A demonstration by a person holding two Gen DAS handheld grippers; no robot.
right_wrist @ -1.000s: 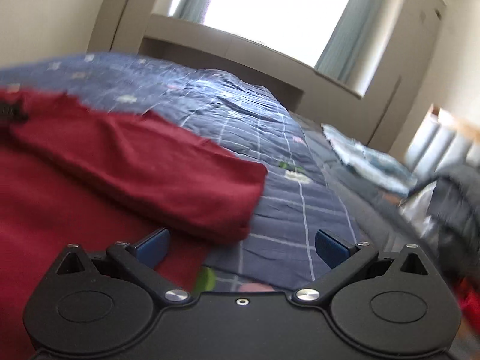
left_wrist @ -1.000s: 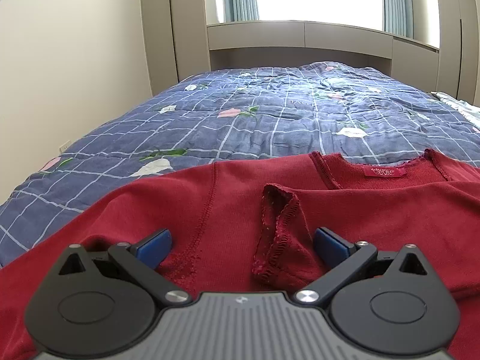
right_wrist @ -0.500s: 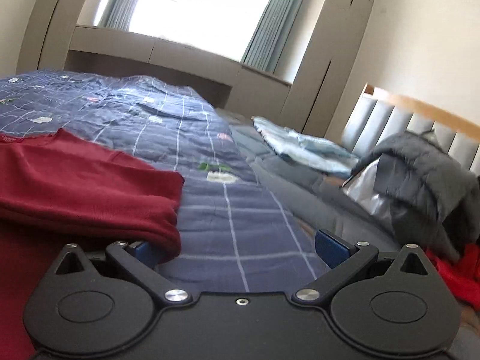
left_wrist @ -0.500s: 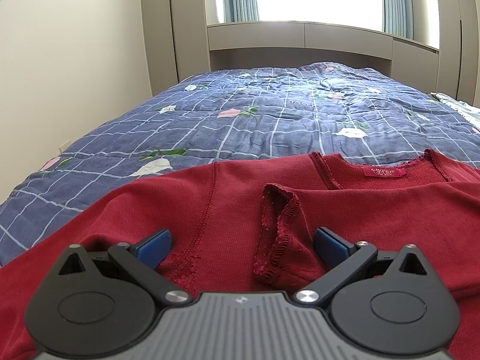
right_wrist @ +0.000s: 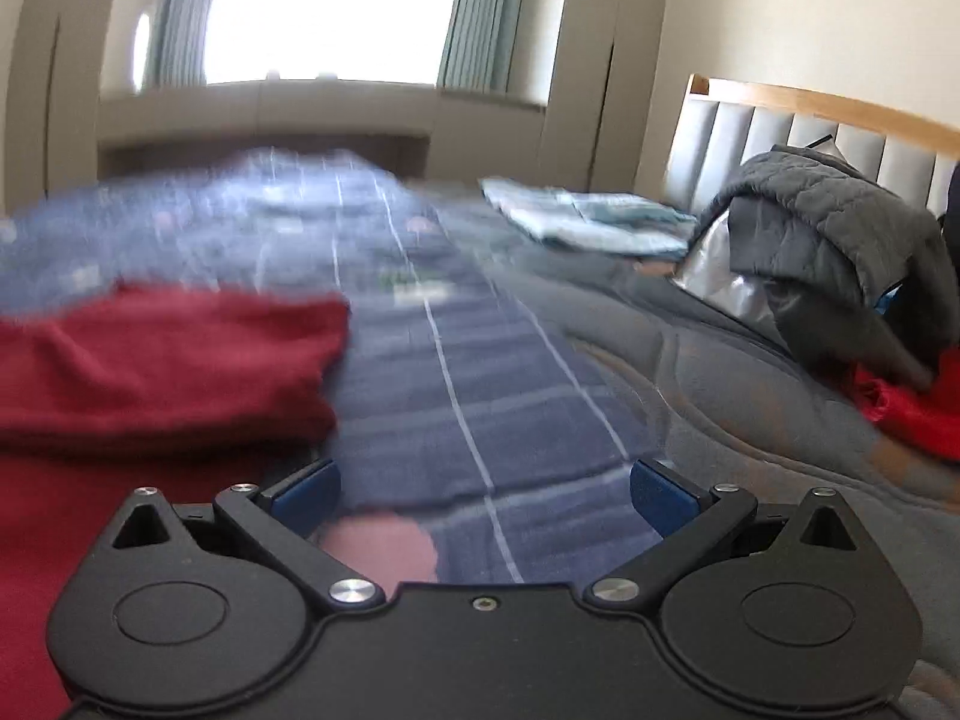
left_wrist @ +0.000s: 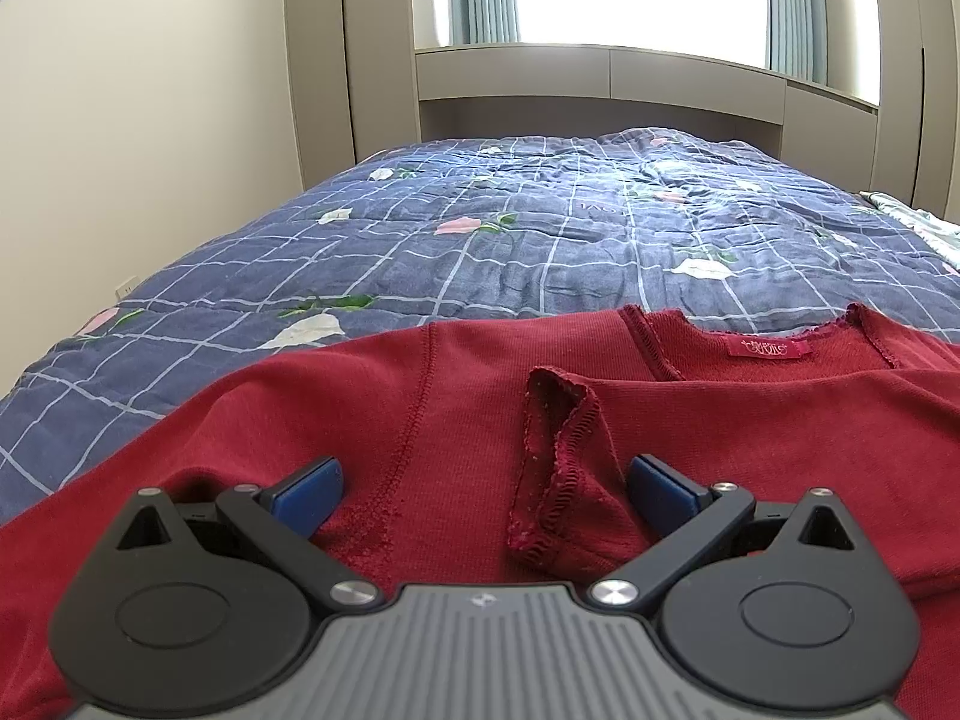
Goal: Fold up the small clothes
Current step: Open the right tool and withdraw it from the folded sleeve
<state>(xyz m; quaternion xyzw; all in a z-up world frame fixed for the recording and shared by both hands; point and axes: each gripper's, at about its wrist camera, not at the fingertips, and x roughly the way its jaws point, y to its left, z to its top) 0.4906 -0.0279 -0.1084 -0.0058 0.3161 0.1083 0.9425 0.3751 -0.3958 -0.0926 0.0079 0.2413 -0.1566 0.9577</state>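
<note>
The fingers (left_wrist: 312,489) of the left gripper (left_wrist: 485,495) were spread wide, nothing being pinched between them; those of the right gripper (right_wrist: 485,495) were likewise spread and empty. The red top (left_wrist: 468,420) was laid flat on the blue checked quilt (left_wrist: 540,228), neckline and label (left_wrist: 768,349) turned away from the left gripper. One sleeve (left_wrist: 750,420) was already folded across the chest, its cuff (left_wrist: 555,468) lying between the left fingers, nearer the right-hand one. In the blurred right wrist view, the folded side of the top (right_wrist: 168,360) was seen ahead and to the left of the fingers, which hung over bare quilt (right_wrist: 480,396).

The step in hand was judged to be the folding of the remaining sleeve. For a clean result, the sleeve should be taken near its cuff in a single layer, lifted only slightly and carried straight across, so that the fold beneath is not dragged. Further out, a grey jacket (right_wrist: 828,252) and light folded cloth (right_wrist: 582,216) were noted near the headboard (right_wrist: 810,120).
</note>
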